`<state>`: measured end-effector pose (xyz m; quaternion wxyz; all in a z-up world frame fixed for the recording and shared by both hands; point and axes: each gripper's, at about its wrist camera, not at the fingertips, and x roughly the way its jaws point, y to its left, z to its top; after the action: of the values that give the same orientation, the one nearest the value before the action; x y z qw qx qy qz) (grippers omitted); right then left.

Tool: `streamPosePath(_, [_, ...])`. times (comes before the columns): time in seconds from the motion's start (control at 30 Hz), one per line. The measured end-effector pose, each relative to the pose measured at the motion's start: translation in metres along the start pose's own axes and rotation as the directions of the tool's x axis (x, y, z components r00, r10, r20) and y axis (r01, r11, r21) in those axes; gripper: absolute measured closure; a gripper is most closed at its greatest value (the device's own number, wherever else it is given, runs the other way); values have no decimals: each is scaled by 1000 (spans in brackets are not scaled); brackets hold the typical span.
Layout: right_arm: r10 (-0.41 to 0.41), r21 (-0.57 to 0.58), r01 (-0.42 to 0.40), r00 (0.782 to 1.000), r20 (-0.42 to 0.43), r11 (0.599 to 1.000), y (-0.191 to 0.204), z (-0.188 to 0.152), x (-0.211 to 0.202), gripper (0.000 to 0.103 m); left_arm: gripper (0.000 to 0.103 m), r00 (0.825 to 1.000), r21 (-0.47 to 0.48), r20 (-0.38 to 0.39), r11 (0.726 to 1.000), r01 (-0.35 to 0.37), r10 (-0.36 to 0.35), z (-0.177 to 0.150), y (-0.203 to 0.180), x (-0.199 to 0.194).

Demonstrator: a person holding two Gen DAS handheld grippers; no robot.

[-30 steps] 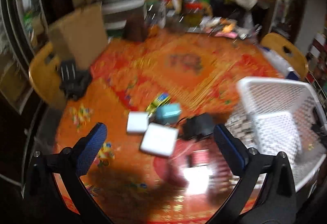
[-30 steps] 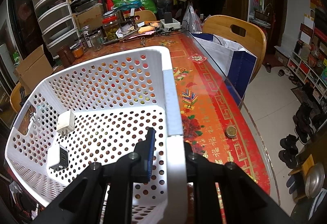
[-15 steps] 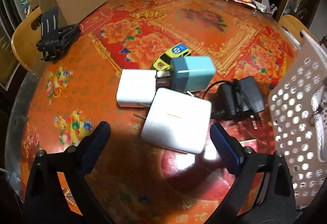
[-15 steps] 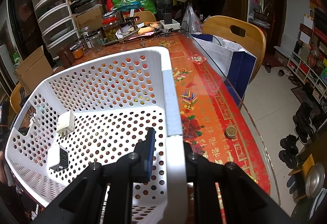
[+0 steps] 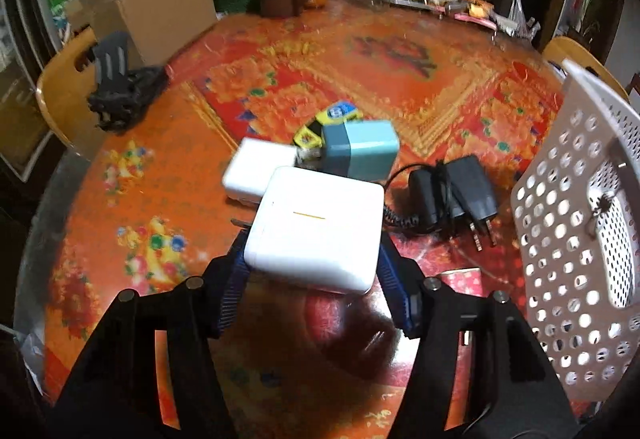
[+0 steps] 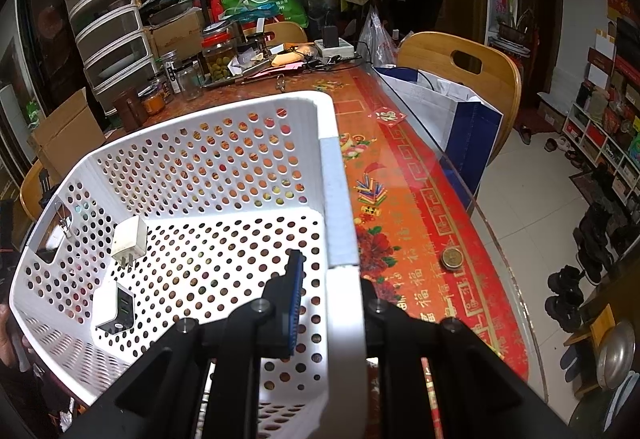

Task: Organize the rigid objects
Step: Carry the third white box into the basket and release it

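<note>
left gripper (image 5: 314,275) has its blue-padded fingers (image 5: 231,291) pressed against both sides of a big white charger block (image 5: 318,225), clamping it above the red patterned worktop (image 5: 168,199). at the far left of that view a black folded stand (image 5: 120,95) lies near the worktop edge, beside a cardboard box (image 5: 156,7). just behind the held block sits a smaller white adapter (image 5: 250,169), touching or nearly touching it, and next to that a teal cube charger (image 5: 358,151) with a yellow toy car (image 5: 328,123) tucked behind it. further right lies a black charger with its coiled cord (image 5: 454,195), prongs pointing toward the camera, near the white perforated basket (image 5: 576,239) at the right edge. the view is slightly blurred.

right gripper (image 6: 330,303) is closed on the near rim of the same basket (image 6: 340,199), one blue-padded finger (image 6: 292,303) inside the wall and the other outside, mostly hidden. inside the basket, toward its left, a white plug adapter (image 6: 129,239) leans against the wall and a white multi-port charger (image 6: 114,305) lies on the floor close by. right of the basket, a small round tin (image 6: 452,259) rests on the worktop, with a wooden chair (image 6: 464,75) beyond the glass edge.
</note>
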<state>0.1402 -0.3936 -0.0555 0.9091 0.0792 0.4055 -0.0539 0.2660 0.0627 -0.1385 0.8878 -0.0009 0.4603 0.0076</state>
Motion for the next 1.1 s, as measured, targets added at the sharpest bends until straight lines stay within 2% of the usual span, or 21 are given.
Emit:
streamPosePath(0.1, [0,1,0,1000,1,1000,0,0,0,89,46,998,10,53,1000,-24,23,3,-2,-22])
streamPosePath(0.4, [-2,-3,2,1000,-2,1000,0,0,0,89,46,983,32,181,999,-9,3,12,-15,-95])
streamPosePath(0.53, [-2,-3,2,1000,-3,1000,0,1,0,89,46,974,75,226,997,4,-21,16,-38,-129])
streamPosePath(0.7, [-2,-2,2,1000,-2,1000,0,0,0,89,46,967,141,239,989,54,-87,20,-80,-159])
streamPosePath(0.8, [-2,-2,2,1000,-2,1000,1,0,0,89,46,970,208,207,975,83,-127,18,-114,-163])
streamPosePath(0.93, [-1,-2,1,1000,-3,1000,0,1,0,89,46,980,292,66,942,163,-190,12,-165,-144])
streamPosePath(1.1, [-1,-1,1,1000,-3,1000,1,1,0,89,46,979,347,-34,916,200,-200,1,-206,-126])
